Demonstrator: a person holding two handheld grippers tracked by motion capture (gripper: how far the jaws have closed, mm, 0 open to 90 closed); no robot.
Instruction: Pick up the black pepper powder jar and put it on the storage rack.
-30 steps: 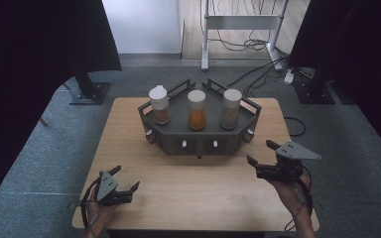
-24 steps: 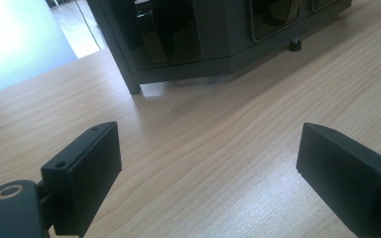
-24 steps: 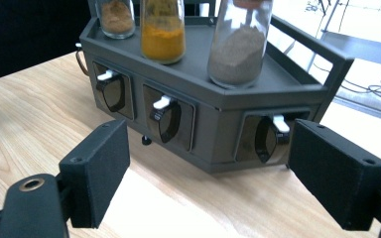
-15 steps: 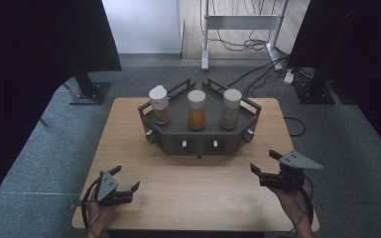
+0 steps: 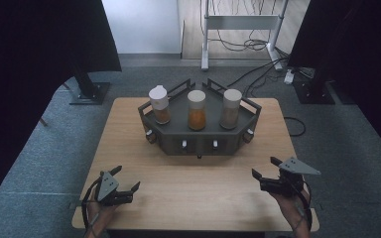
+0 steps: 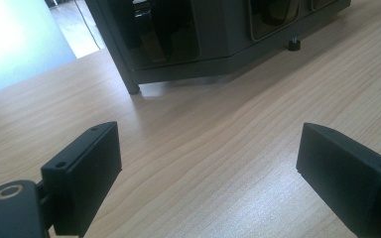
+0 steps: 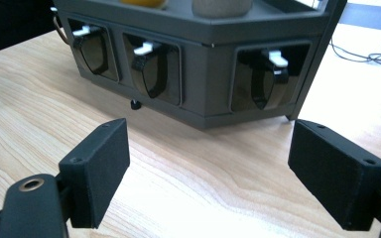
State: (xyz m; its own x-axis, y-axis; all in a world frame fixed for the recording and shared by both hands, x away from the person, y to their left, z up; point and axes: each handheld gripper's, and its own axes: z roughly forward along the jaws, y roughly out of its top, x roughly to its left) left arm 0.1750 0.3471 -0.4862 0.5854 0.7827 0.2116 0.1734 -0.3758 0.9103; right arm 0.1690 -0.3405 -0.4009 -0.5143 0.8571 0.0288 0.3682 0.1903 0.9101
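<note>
From above, the dark rack [image 5: 198, 141] sits mid-worktop [image 5: 139, 163], three jars on top, both grippers well short of it. The left gripper [image 6: 208, 163] has its jaws spread over bare wood (nothing between). The right gripper [image 7: 211, 168], jaws likewise spread and empty, faces the rack's front.

3 jars [image 5: 197, 110] stand in a row on the rack [image 5: 198, 140], behind both grippers on the table [image 5: 198, 193].

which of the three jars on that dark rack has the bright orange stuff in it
The middle jar. Its contents are vivid orange, while the left jar holds something darker brown and the right jar something pale tan.
</note>
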